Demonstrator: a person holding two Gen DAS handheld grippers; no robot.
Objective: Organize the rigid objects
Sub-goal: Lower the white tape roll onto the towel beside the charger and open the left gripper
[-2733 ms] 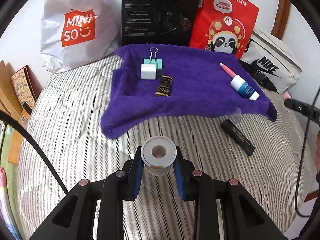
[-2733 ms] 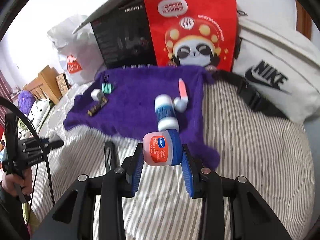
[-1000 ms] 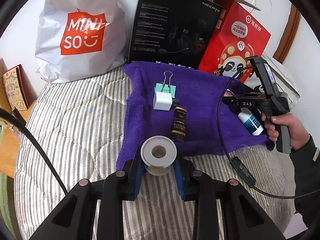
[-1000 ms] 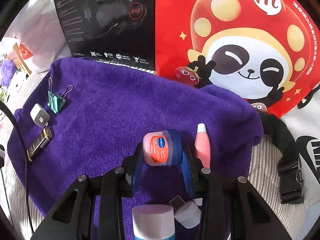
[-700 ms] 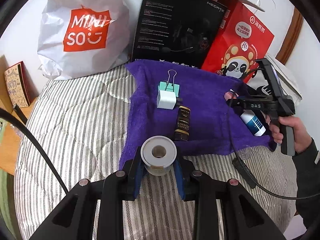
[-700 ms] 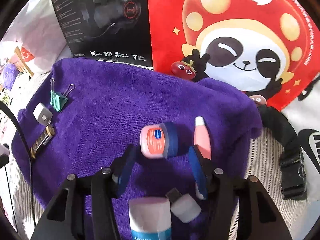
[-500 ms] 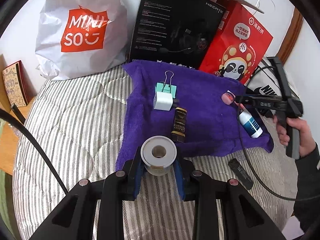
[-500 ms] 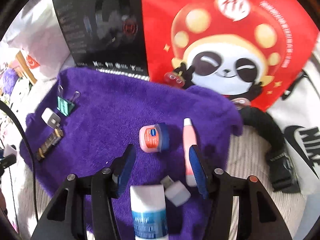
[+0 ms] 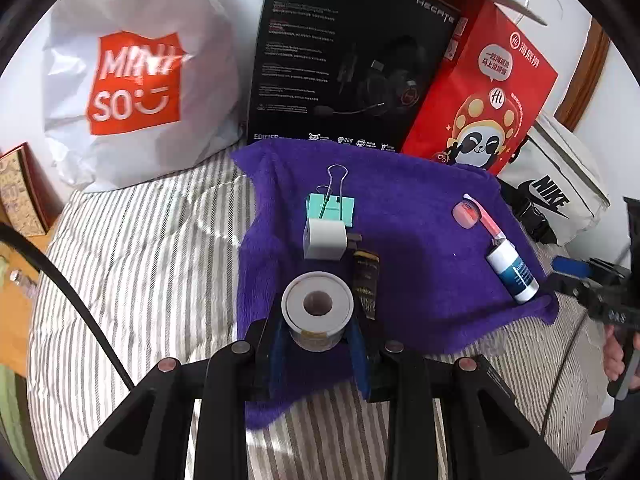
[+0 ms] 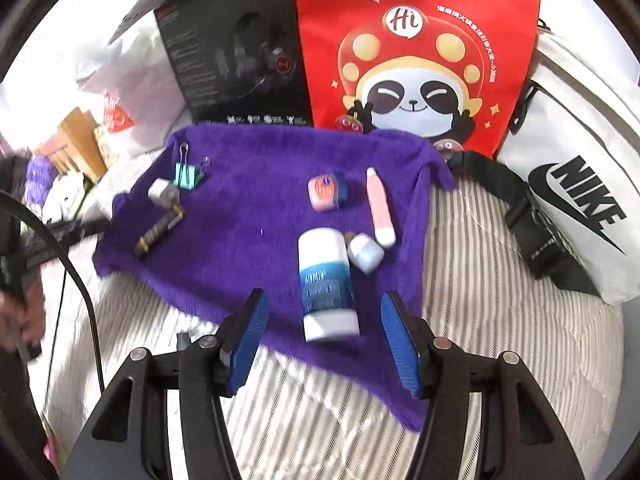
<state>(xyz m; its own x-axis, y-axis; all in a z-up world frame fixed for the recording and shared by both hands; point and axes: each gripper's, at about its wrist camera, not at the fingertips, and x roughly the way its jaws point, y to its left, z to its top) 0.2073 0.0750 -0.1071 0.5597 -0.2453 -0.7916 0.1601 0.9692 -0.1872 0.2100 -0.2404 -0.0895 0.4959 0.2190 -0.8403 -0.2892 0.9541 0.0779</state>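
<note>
My right gripper [image 10: 322, 340] has released the jar [image 10: 326, 191] onto the purple towel [image 10: 256, 216], jaws opening, seemingly empty; left gripper [image 9: 317, 346] clamps the tape roll [image 9: 317, 310].

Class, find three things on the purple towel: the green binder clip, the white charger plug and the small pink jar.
green binder clip [image 9: 330, 208], left wrist view, on its green body.
white charger plug [image 9: 325, 238], left wrist view, on its white face.
small pink jar [image 10: 326, 191], right wrist view, on its label.
</note>
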